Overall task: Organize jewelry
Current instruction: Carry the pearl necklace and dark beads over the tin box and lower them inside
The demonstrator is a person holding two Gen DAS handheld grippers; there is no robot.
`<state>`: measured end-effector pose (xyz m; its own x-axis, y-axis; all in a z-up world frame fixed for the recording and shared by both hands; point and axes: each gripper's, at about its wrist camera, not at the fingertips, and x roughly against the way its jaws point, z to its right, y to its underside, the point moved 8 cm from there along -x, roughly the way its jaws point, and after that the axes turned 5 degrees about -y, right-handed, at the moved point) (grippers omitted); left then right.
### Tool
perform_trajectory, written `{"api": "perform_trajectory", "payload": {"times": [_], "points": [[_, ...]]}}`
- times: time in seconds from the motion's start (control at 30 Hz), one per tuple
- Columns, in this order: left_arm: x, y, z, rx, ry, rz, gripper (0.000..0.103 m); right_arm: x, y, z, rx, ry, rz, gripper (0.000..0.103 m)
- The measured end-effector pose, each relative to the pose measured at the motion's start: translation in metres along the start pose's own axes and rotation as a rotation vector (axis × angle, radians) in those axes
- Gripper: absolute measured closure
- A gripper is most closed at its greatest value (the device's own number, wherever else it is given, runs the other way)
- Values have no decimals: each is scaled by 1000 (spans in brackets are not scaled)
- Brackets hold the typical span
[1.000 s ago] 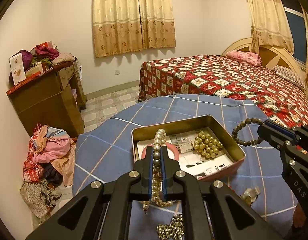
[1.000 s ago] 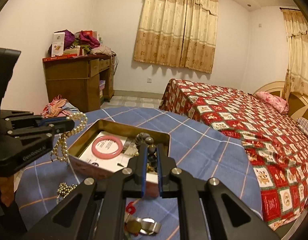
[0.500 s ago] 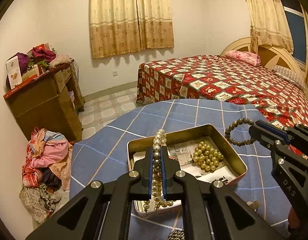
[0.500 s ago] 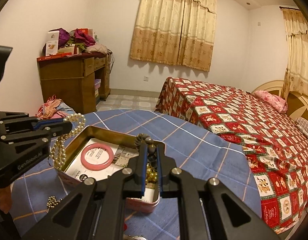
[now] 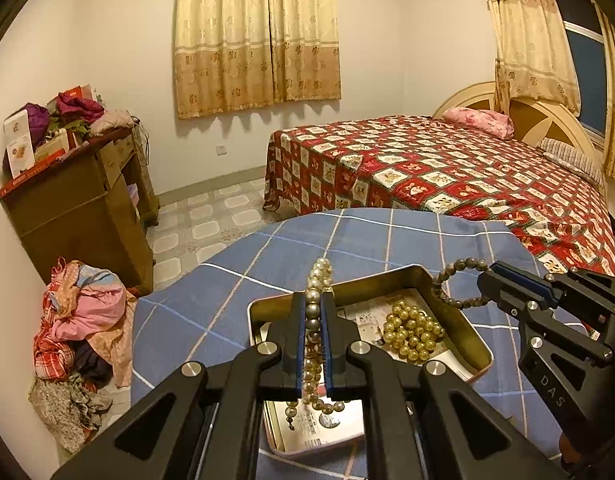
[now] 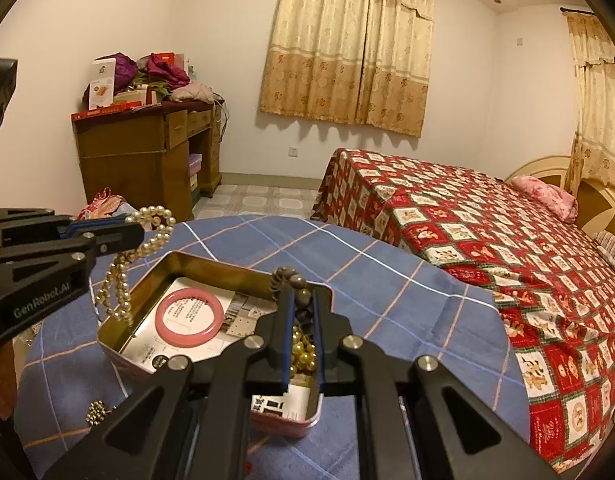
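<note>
An open gold-lined tin point(image 5: 455, 312) point(image 6: 211, 264) sits on the blue checked table. It holds a gold bead bracelet point(image 5: 413, 332) point(image 6: 303, 354) and a pink bangle point(image 6: 189, 316) on printed paper. My left gripper point(image 5: 313, 300) point(image 6: 135, 224) is shut on a pearl necklace point(image 5: 317, 280) point(image 6: 147, 248), which hangs over the tin's left end. My right gripper point(image 6: 301, 296) point(image 5: 487, 276) is shut on a dark bead bracelet point(image 6: 287, 276) point(image 5: 453, 280) above the tin's right side.
A small gold bead chain point(image 6: 95, 412) lies on the tablecloth point(image 5: 347, 240) left of the tin. Beyond the table are a bed point(image 5: 447, 168), a wooden desk point(image 5: 79, 200) piled with things, and a heap of clothes point(image 5: 79, 320) on the floor.
Both grippers have moved forward over the tin with their jewelry still held. The pearl necklace now hangs above the tin's inside.
</note>
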<state>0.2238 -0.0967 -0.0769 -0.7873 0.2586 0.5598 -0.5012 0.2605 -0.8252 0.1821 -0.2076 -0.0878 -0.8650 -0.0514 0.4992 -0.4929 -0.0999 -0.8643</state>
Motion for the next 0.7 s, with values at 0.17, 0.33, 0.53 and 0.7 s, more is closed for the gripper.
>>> {"api": "perform_trajectory", "payload": {"times": [0.17, 0.33, 0.53, 0.7], "points": [[-16, 3, 0, -12, -10, -32, 97, -18, 2, -2, 10, 1, -35, 92], [-27, 10, 3, -43, -39, -49, 97, -27, 8, -4, 12, -5, -64, 92], [-40, 23, 3, -71, -48, -88, 97, -38, 16, -5, 16, -6, -109, 92], [-48, 31, 5, -93, -58, -105, 96, -43, 21, -8, 27, -2, -132, 92]]}}
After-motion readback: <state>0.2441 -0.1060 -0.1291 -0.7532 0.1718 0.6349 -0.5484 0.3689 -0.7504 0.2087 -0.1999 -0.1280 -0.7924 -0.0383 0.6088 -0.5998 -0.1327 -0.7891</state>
